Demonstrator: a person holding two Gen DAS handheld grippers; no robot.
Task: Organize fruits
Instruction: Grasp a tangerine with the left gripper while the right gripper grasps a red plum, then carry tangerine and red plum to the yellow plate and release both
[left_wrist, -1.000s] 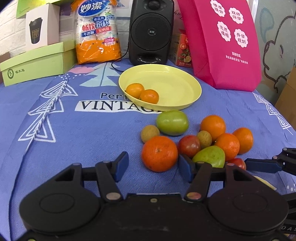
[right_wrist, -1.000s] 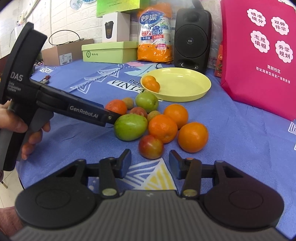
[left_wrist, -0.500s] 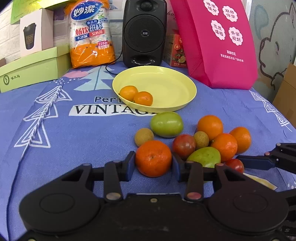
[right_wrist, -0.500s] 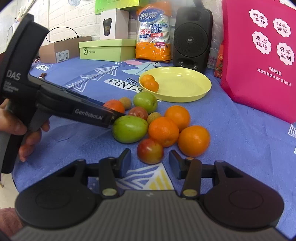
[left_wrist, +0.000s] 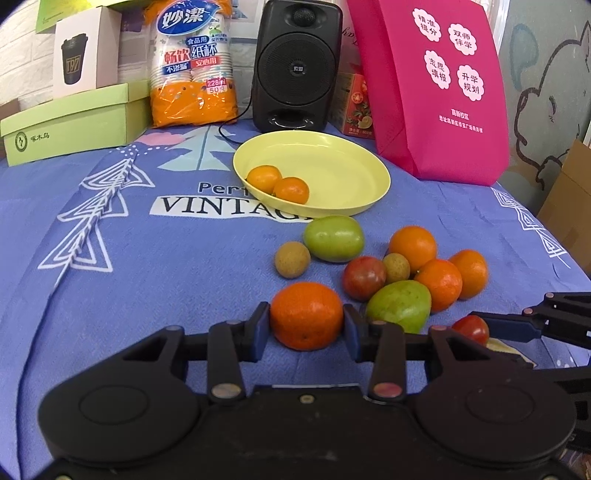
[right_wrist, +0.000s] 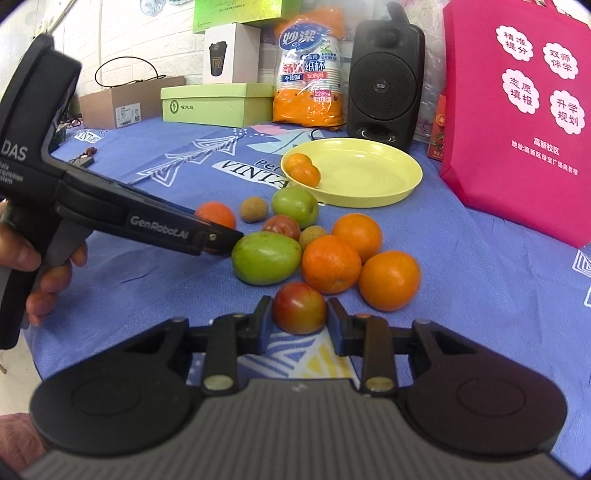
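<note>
Two grasps closing at once, pick stage of sorting loose fruit into yellow plate (left_wrist: 369, 162). Left gripper (left_wrist: 306, 325): jaws narrowed to fruit width, pads flush on both sides of big orange (left_wrist: 306, 315), apparently gripped, resting on blue cloth (left_wrist: 147, 277) at near-left edge of pile. Right gripper (right_wrist: 299, 323): jaws narrowed around red-green tomato (right_wrist: 300, 307), pads touching or just about; firm grip not certain. Tomato at near edge of pile, just in front of green fruit (right_wrist: 266, 256). Next, likely: confirm squeeze, lift straight up clear of neighbours, carry to plate, already holding two small oranges (left_wrist: 277, 183). Soft tomato, so gentle pressure.
</note>
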